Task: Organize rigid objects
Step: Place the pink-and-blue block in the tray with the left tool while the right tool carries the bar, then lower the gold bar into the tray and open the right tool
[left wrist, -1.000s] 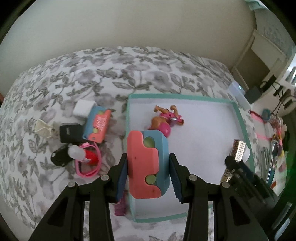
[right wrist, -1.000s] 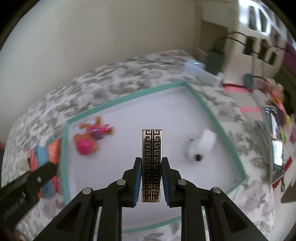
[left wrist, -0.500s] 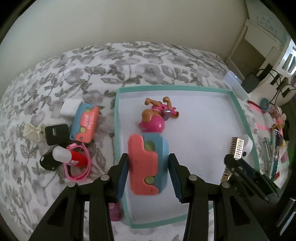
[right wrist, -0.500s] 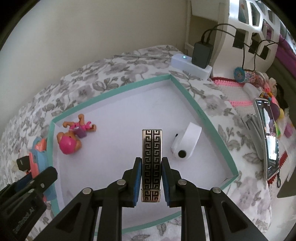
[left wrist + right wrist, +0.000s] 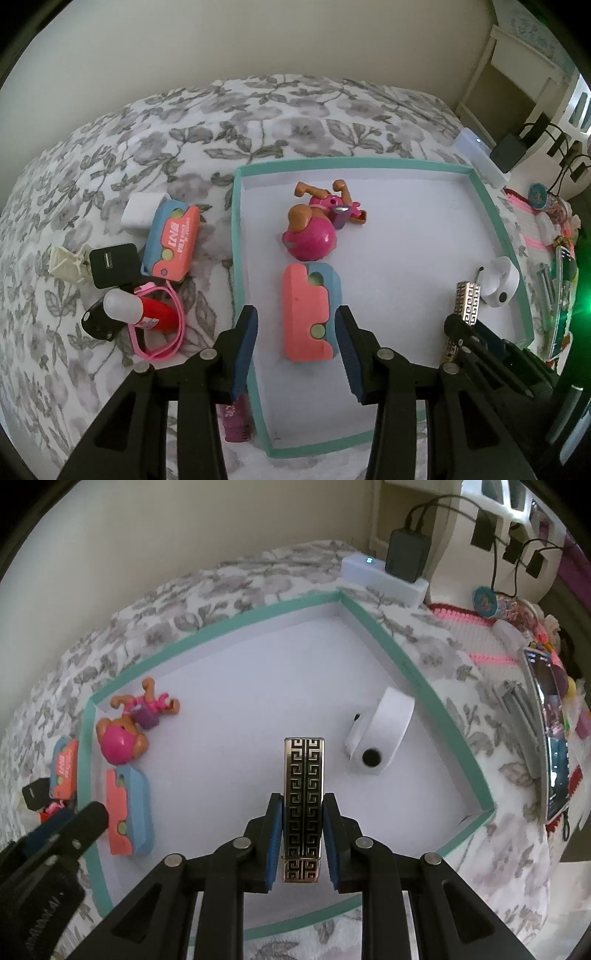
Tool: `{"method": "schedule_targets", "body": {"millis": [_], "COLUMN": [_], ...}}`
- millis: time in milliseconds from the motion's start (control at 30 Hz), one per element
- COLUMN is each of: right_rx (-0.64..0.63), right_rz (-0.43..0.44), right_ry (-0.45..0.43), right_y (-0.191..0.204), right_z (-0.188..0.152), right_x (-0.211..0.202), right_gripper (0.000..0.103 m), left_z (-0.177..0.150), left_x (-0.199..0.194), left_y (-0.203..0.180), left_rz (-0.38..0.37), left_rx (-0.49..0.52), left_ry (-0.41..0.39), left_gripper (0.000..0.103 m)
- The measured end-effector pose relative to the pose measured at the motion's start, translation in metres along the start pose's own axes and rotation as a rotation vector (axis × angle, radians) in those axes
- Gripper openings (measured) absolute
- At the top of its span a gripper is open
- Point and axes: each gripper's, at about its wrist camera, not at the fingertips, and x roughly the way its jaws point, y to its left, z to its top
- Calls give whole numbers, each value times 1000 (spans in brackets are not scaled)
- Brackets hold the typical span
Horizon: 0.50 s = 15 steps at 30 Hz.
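Observation:
A pink-and-blue case (image 5: pixel 310 312) lies flat on the white floor of the teal-rimmed tray (image 5: pixel 236 236). My left gripper (image 5: pixel 297 314) hovers above it, open, with a gap between its pads and the case. My right gripper (image 5: pixel 303 801) is shut on a black-and-gold patterned bar (image 5: pixel 303 794), held upright over the tray's (image 5: pixel 384 635) middle. A pink doll figure (image 5: pixel 314 229) lies in the tray near its left wall. A white roll-shaped gadget (image 5: pixel 384 731) rests by the right wall. The case (image 5: pixel 129 812) shows beside the left gripper (image 5: pixel 85 819) in the right wrist view.
Left of the tray on the floral bedspread lie a second pink-and-blue case (image 5: pixel 171 243), a white block (image 5: pixel 142 212), a black charger (image 5: pixel 112 264), a red tube (image 5: pixel 155 314) inside a pink band, and a cream clip (image 5: pixel 64 264). A phone (image 5: pixel 550 738) and clutter sit to the right.
The pink-and-blue case has left my left gripper's pads and now lies on the tray floor. My right gripper has come down closer to the tray with the bar.

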Motion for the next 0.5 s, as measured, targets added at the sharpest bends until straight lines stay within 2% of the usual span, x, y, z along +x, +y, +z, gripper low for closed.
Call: {"method": "schedule_targets", "body": {"millis": [100, 233, 400, 433, 500], "right_rx": [-2, -8, -16, -18, -28], "right_rz": [-6, -13, -19, -19, -28], "right_ry": [13, -1, -40, -52, -74], "right_y": [0, 0, 2, 3, 6], "right_z": [-1, -1, 2, 3, 4], "right_x": [4, 2, -6, -8, -13], "right_gripper": [23, 23, 25, 28, 42], "left_z": [0, 2, 5, 5, 7], "left_x": [1, -1, -10, -12, -15], "left_y": [4, 8, 12, 13, 17], "left_rz": [10, 6, 22, 27, 35], "left_rx": [-15, -35, -47, -52, -65], "left_ry": [4, -4, -43, -51, -62], "left_gripper": [46, 56, 57, 58, 63]}}
